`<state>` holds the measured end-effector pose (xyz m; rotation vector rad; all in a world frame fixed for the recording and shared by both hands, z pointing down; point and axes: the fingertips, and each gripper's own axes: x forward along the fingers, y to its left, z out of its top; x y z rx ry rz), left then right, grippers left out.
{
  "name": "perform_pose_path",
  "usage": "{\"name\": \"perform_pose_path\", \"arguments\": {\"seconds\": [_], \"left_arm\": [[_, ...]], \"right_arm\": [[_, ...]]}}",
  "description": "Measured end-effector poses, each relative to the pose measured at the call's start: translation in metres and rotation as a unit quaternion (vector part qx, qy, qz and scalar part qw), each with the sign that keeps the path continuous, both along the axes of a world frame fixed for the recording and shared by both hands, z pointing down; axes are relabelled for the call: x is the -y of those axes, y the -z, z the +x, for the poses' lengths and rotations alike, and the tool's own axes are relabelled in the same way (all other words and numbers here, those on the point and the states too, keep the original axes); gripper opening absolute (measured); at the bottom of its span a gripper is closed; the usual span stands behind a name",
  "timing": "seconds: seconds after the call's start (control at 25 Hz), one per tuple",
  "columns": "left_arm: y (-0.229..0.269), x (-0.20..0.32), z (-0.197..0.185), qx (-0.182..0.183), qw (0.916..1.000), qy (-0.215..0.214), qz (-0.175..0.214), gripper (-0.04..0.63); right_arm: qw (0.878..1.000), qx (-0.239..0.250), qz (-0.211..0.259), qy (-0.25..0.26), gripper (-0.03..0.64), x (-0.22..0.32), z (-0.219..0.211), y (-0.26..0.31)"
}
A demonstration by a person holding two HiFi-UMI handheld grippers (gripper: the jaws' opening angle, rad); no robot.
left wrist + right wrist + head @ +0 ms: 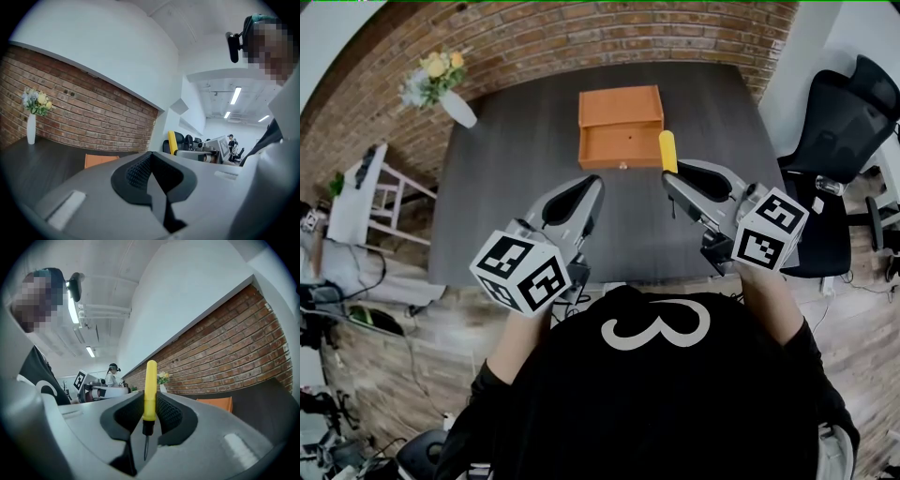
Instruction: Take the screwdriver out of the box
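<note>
Left claw (592, 184) is closed and empty above the dark worktop (520, 197). Past the orange wooden box (621, 127), the yellow-handled screwdriver (668, 151) is pinched in the right claw (671, 176), already out. Next, probably a gentle set-down.

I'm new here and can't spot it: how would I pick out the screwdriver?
Find the dark table by the brick wall, then the orange box on it. Just right of the box in the head view, the right gripper clamps the screwdriver: the only yellow-handled thing there, sticking out past the jaws.
</note>
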<state>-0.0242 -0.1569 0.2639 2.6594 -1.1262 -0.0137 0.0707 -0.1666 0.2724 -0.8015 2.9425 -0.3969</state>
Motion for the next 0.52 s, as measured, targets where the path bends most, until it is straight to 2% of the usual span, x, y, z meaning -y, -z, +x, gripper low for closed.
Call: {"name": "perform_pose_path", "arguments": {"seconds": [0.52], "left_arm": [[-0.0083,0.0098,0.0034,-0.001,1.0,-0.002,0.002,0.015]], "right_arm": [[1.0,0.002,0.004,-0.005,0.078,0.0089,0.0036,-0.0058]]}}
